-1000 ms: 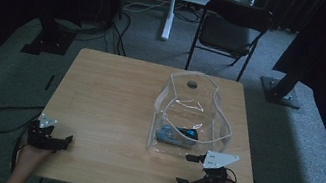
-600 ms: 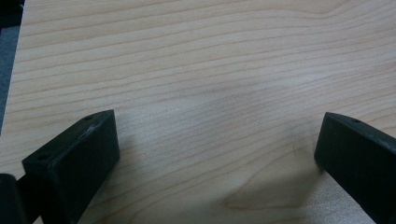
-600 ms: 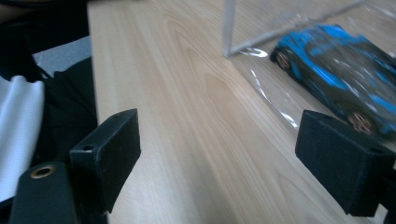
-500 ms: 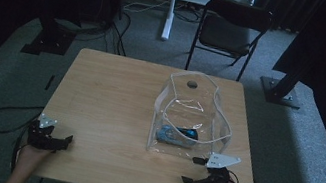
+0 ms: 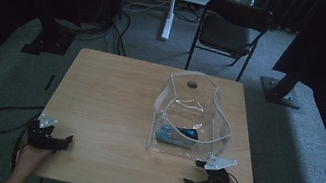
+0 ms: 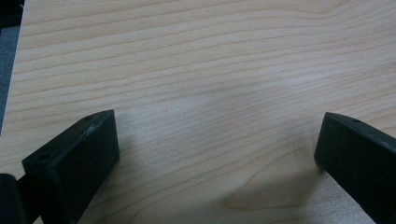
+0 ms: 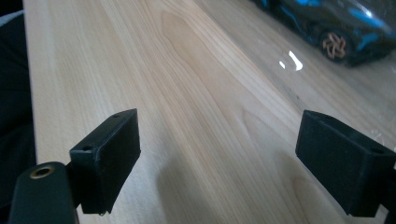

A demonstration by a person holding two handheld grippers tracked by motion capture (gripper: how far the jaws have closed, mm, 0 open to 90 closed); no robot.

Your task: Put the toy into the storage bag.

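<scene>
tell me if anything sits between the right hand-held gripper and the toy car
Yes: the clear bag's near wall. The toy car lies inside it, while the open right hand-held gripper waits outside, at the table's near edge.

Clear plastic bag [image 5: 192, 114]: upright, open-topped, right of frame centre on the tabletop. Toy car [image 5: 178, 134]: black with blue trim, lying inside at the bottom.

High view dim, murky; tool views brighter, soft shadows.
</scene>
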